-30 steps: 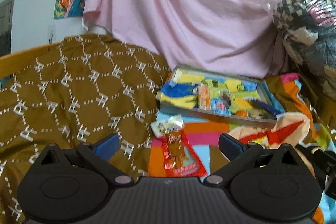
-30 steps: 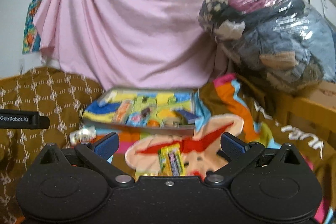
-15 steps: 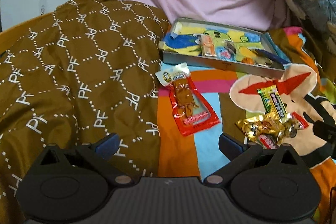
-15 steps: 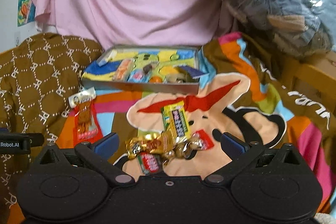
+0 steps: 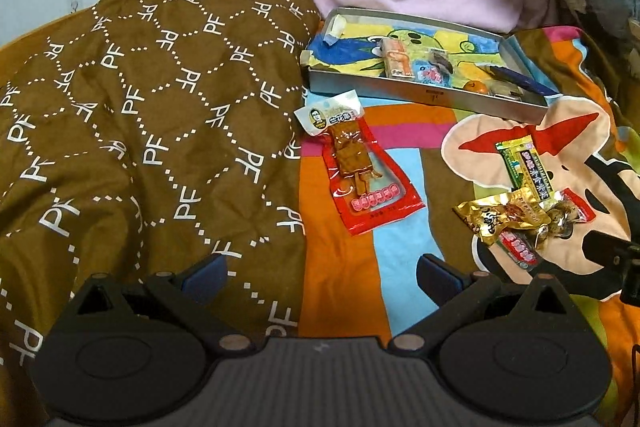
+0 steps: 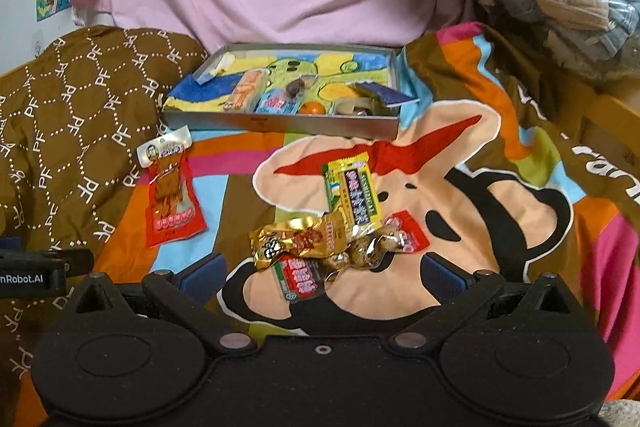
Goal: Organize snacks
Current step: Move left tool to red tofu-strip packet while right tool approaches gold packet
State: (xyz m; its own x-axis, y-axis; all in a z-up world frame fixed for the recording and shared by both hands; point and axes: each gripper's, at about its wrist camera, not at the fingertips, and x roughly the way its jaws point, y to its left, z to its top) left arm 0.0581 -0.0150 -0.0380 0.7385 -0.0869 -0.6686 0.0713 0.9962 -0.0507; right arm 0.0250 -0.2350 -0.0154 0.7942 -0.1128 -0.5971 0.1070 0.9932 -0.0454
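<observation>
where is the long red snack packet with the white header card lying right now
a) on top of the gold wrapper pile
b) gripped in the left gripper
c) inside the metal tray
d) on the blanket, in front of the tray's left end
d: the red snack packet lies flat on the blanket, just in front of the tray, apart from the gold wrapper pile.

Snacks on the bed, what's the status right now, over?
Left gripper open, empty. Right gripper open, empty, over snack pile. Red packet loose on blanket; tray part filled. Nothing in the way.
</observation>
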